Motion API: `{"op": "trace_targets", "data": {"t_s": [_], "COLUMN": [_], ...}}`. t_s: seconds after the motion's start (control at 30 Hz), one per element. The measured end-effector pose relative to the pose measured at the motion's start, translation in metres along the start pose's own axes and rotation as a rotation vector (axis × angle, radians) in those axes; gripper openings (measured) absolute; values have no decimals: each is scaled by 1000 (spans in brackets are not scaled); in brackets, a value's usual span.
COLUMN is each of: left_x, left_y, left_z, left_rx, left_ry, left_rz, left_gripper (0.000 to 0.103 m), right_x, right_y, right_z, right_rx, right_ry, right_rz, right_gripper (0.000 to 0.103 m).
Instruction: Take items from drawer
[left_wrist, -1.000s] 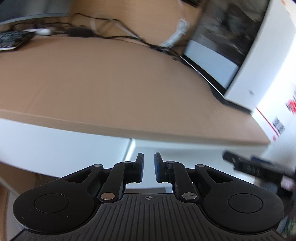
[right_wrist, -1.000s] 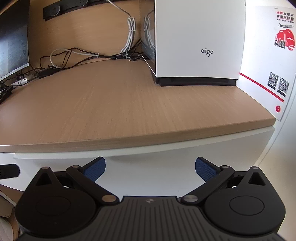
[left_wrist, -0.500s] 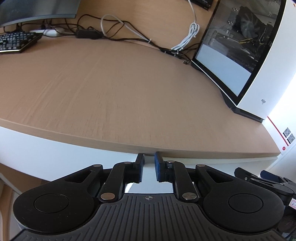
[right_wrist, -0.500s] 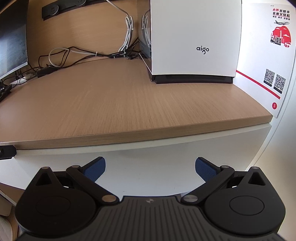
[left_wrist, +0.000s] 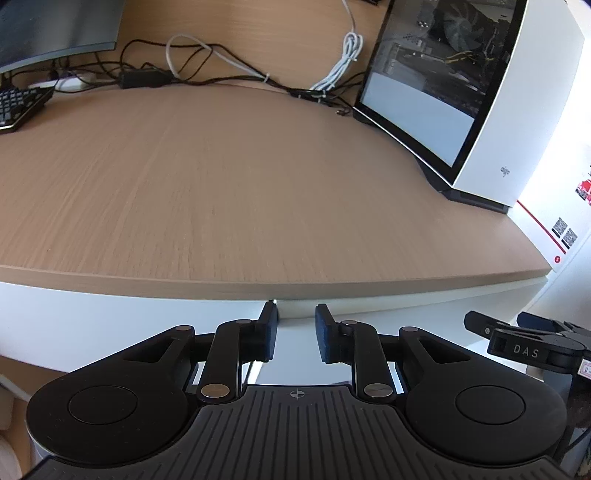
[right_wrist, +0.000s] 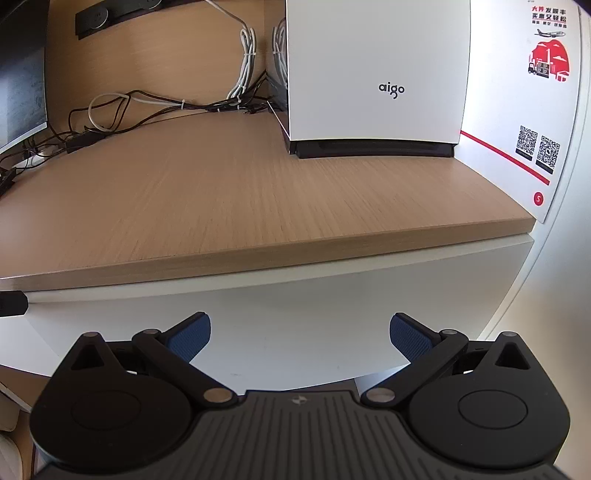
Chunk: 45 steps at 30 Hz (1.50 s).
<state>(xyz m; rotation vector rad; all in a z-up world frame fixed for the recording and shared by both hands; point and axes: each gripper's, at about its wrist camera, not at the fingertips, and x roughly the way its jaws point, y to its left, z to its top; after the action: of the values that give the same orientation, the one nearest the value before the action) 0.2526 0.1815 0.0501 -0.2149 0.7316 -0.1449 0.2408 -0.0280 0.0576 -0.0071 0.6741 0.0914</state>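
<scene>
Below the light wooden desktop (right_wrist: 258, 192), the white drawer front (right_wrist: 295, 314) sits shut, its contents hidden (a white computer case (right_wrist: 376, 70) stands behind). The left gripper (left_wrist: 295, 326) is opening on nothing beside it; the right gripper (right_wrist: 300, 334) gapes wide, empty.

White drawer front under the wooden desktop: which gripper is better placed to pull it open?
Probably left. The left gripper, jaws opening with nothing between them, sits at the white drawer front's edge gap; the right gripper faces plain panel.
</scene>
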Motion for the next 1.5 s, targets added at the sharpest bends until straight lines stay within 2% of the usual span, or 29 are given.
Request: {"op": "trace_targets", "data": {"t_s": [0.2, 0.37, 0.6, 0.8, 1.5], "left_x": [-2, -4, -6, -9, -25], "left_y": [0, 2, 3, 2, -1], "left_z": [-2, -4, -5, -7, -23], "left_rx": [4, 2, 1, -3, -9], "left_ry": [0, 1, 4, 6, 15], "left_rz": [-10, -17, -26, -29, -39], "left_gripper": [23, 23, 23, 23, 23], "right_x": [-3, -11, 1, 3, -16], "right_y": [1, 11, 18, 4, 9], "right_z": [1, 9, 21, 20, 13], "right_rx": [-1, -45, -60, 36, -40], "right_ry": [-17, -82, -56, 5, 35], "right_rz": [1, -11, -5, 54, 23], "right_gripper": [103, 103, 103, 103, 103]}}
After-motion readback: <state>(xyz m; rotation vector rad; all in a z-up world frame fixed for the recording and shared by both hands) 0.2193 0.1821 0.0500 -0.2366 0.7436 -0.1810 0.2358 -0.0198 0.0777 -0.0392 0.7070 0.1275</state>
